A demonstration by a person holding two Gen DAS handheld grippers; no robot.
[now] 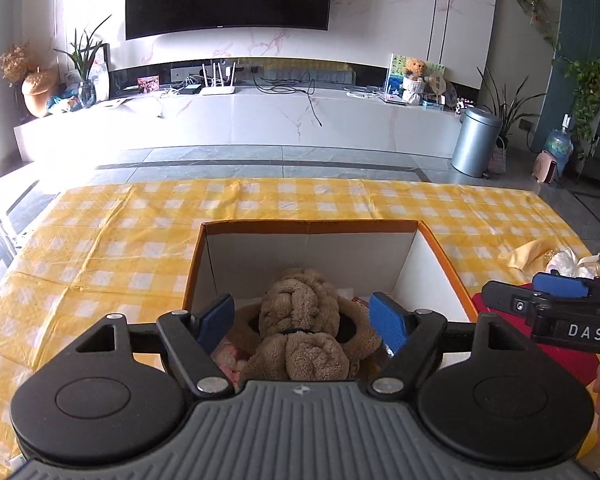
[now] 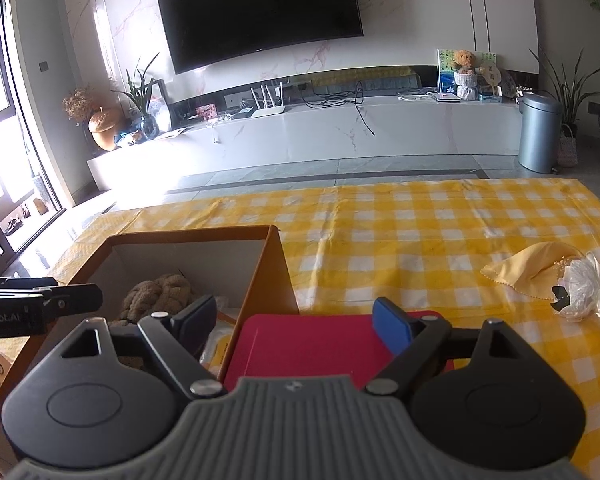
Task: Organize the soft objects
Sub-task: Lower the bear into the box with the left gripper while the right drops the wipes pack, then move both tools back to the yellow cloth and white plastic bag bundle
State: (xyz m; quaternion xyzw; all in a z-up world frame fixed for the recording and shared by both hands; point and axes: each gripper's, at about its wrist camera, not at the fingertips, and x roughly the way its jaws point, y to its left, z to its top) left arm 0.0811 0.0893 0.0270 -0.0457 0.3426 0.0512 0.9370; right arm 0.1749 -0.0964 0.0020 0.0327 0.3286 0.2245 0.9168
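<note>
We judge the task partly done. A brown plush toy (image 1: 300, 320) already lies inside the box (image 1: 440, 256), which stands on the checked tablecloth (image 1: 120, 240). Something pink and some packaging show beneath the toy; we cannot identify them.

Three items remain outside the box:
- a red pad (image 2: 308, 344), flat on the cloth and touching the box's right wall;
- a yellow cloth (image 2: 528, 266), well apart to the right;
- a white bundle (image 2: 588, 292), touching the yellow cloth's right end.

Tool state: our left gripper (image 1: 302, 322) hangs over the box with its jaws wide, one blue pad on each side of the toy and neither touching it; it holds nothing. Our right gripper (image 2: 296, 326) hovers over the red pad, jaws equally wide and empty, its left finger above the box's near corner.

Orientation of the toy: its long axis runs from the near edge of the box toward the far wall, in line with the left gripper's fingers. The face appears to turn upward; which end is the head we cannot say with certainty.

Orientation of the red pad: it lies flat, with one edge parallel to the box wall. Its near part is hidden by the right gripper, so we cannot give its long axis.
</note>
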